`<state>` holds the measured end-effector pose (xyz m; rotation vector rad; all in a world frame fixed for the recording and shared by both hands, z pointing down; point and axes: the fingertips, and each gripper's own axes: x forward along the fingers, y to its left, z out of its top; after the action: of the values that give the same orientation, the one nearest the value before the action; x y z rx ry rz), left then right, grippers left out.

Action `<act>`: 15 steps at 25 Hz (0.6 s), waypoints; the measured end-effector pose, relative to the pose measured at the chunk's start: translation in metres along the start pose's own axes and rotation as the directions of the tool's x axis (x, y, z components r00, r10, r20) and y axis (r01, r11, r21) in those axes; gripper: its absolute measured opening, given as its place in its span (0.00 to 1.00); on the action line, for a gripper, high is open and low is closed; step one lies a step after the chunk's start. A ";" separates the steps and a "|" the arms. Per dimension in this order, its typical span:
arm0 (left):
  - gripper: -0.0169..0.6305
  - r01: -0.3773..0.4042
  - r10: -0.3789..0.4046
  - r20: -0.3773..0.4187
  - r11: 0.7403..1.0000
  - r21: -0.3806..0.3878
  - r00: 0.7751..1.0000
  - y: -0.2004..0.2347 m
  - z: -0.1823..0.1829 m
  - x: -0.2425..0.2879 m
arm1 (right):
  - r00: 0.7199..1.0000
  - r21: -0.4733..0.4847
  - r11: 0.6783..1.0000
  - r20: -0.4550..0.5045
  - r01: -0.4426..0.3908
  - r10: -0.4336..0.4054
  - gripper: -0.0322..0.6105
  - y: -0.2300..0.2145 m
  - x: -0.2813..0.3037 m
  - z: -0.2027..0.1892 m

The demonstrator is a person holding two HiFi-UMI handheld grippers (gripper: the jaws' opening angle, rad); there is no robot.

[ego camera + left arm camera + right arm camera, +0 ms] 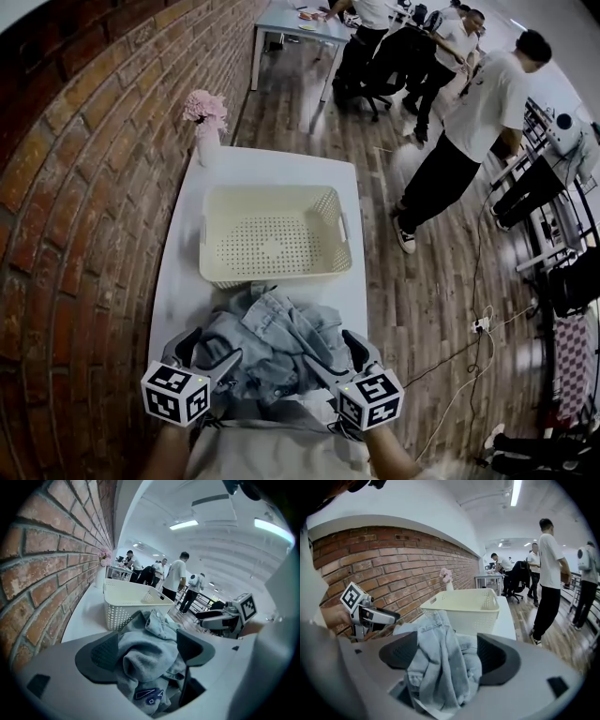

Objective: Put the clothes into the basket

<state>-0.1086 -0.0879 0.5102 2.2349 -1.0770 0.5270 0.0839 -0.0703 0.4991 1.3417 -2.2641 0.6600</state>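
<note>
The cream perforated plastic basket (270, 191) is empty on the white table (178, 281). The crumpled pale blue denim clothes (272, 342) lie just in front of it. The left gripper (211, 354) and the right gripper (339, 361) are spread, with cloth between the jaws but not pinched. I judge the whole transfer remains.

One basket (274, 246), one heap of denim clothes (277, 337), one vase (207, 145), two grippers (208, 352) (336, 358).

Pair, handheld: left gripper (208, 352), right gripper (337, 360); pale grey shells; dark dimpled fingers (104, 651); white cube (175, 394), black square markers, on each; white top (262, 456).
</note>
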 end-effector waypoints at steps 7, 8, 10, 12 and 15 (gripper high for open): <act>0.75 0.026 -0.025 -0.070 1.000 0.003 0.997 0.000 -0.019 0.010 | 0.996 0.050 0.999 -0.085 -0.020 0.025 0.82 -0.015 0.010 -0.023; 0.76 0.032 -0.031 -0.078 0.999 0.002 0.996 0.000 -0.021 0.012 | 0.995 0.058 0.998 -0.099 -0.024 0.030 0.84 -0.018 0.012 -0.026; 0.79 0.044 -0.045 -0.095 0.999 -0.006 0.995 0.002 -0.025 0.018 | 0.990 0.069 0.997 -0.134 -0.036 0.045 0.86 -0.022 0.019 -0.034; 0.81 0.050 -0.050 -0.124 0.999 0.000 0.991 0.004 -0.030 0.023 | 0.982 0.072 0.996 -0.180 -0.052 0.065 0.89 -0.025 0.027 -0.045; 0.86 0.064 -0.063 -0.176 0.998 0.000 0.982 0.006 -0.039 0.034 | 0.967 0.053 0.997 -0.246 -0.059 0.070 0.92 -0.034 0.038 -0.062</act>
<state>-0.0969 -0.0840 0.5602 2.1740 -0.9121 0.6866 0.1042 -0.0738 0.5766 1.1386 -2.1099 0.8553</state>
